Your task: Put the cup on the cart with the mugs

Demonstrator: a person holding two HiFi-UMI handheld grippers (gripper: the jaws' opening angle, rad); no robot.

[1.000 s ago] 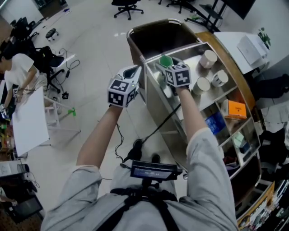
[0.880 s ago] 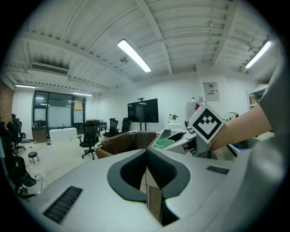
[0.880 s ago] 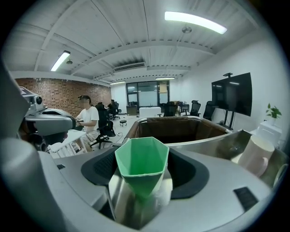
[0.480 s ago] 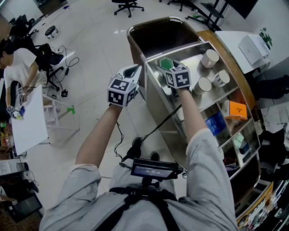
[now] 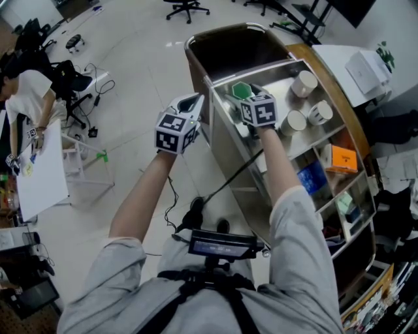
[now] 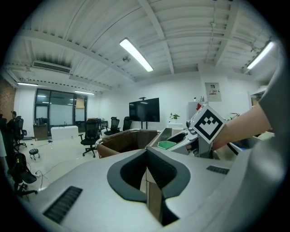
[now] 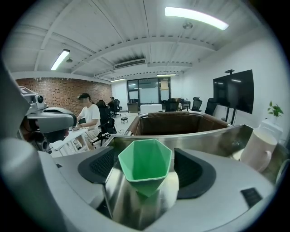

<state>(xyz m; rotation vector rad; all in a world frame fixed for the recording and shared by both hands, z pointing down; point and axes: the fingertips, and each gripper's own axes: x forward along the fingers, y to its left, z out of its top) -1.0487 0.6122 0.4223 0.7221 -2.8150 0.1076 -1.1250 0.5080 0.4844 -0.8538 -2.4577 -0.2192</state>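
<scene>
A green faceted cup (image 5: 240,90) stands upright on the steel top of the cart (image 5: 277,81), at its near-left part. My right gripper (image 5: 237,98) is around it and its jaws are opening. In the right gripper view the cup (image 7: 145,165) sits between the dark pads (image 7: 97,168) with a sliver of steel showing on each side. Three white mugs (image 5: 302,83) (image 5: 292,122) (image 5: 318,112) stand further right on the same top; one mug (image 7: 257,146) shows at that view's right. My left gripper (image 5: 194,102) hovers left of the cart over the floor, its jaws shut and empty (image 6: 147,181).
A brown-lined bin (image 5: 230,52) fills the cart's far end. Lower shelves hold an orange box (image 5: 341,158) and other items. A person (image 5: 26,98) sits at a white table (image 5: 42,173) at left. Office chairs (image 5: 186,9) and a floor cable (image 5: 98,98) lie beyond.
Both grippers stay almost where they were, the green cup still between the right jaws. The seated person at left has shifted a little.
</scene>
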